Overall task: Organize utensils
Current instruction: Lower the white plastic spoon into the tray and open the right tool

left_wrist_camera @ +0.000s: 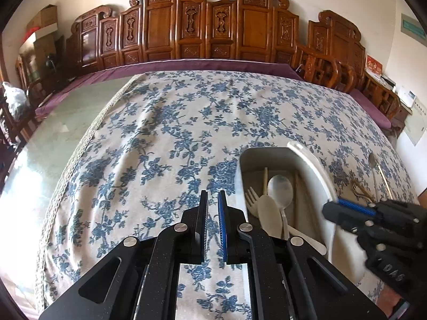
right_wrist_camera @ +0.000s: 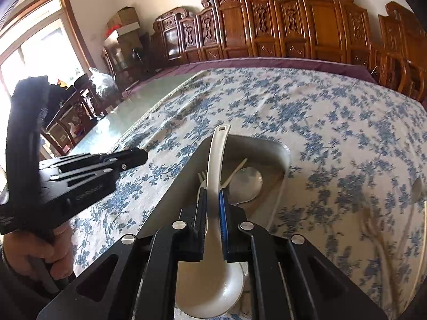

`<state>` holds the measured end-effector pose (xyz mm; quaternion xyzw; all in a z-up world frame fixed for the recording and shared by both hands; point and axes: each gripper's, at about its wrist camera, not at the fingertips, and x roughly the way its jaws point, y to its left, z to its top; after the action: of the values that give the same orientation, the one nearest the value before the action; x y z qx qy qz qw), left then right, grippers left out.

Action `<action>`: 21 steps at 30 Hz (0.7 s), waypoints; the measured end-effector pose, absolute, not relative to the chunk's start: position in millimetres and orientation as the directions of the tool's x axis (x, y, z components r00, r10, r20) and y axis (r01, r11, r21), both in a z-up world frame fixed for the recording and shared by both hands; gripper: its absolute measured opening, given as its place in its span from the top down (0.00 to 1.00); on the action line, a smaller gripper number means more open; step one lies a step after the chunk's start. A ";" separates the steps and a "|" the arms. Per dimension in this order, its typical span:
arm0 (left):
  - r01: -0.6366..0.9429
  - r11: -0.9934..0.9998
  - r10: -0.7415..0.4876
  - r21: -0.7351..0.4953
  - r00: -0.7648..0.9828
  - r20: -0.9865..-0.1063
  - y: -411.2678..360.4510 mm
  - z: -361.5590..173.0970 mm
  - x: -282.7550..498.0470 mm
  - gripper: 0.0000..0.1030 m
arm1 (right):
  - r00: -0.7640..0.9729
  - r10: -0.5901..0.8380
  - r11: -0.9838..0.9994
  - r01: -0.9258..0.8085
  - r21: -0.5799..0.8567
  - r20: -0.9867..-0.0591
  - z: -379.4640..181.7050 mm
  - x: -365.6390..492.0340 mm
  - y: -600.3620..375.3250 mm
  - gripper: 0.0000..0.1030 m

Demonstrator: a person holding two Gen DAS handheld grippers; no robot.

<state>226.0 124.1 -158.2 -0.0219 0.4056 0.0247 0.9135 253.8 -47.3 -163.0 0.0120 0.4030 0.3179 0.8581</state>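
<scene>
A white utensil tray (left_wrist_camera: 242, 160) lies on the floral tablecloth and holds a metal spoon (left_wrist_camera: 280, 189), a white fork (left_wrist_camera: 250, 200), a white spoon (left_wrist_camera: 269, 217) and chopsticks. My right gripper (right_wrist_camera: 213, 194) is shut on the handle of a white ceramic soup spoon (right_wrist_camera: 217, 154) and holds it over the tray (right_wrist_camera: 287, 157). My left gripper (left_wrist_camera: 212, 196) hovers over the cloth left of the tray, jaws narrowly apart and empty. The right gripper shows in the left wrist view (left_wrist_camera: 347, 209) over the tray's right rim.
A gold fork (left_wrist_camera: 359, 186) and a metal spoon (left_wrist_camera: 373, 162) lie on the cloth right of the tray. Carved wooden chairs line the far side. The cloth's left edge meets bare green tabletop (left_wrist_camera: 61, 133).
</scene>
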 end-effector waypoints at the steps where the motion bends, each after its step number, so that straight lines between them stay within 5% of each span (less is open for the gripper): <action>1: -0.065 0.998 0.029 -0.021 0.671 -0.741 125.7 -157.7 225.7 0.94 | 0.466 0.556 0.796 -0.536 0.280 -0.688 -166.2 254.7 -44.1 0.90; 21: -0.062 0.997 0.007 -0.051 0.697 -0.717 130.1 -145.4 217.0 0.94 | 0.453 0.543 0.799 -0.539 0.268 -0.707 -181.4 257.9 -39.3 0.87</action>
<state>217.0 130.1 -145.4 -0.0354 0.3889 0.0185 0.9204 257.9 -39.3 -181.4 0.0027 0.4156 0.3172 0.8524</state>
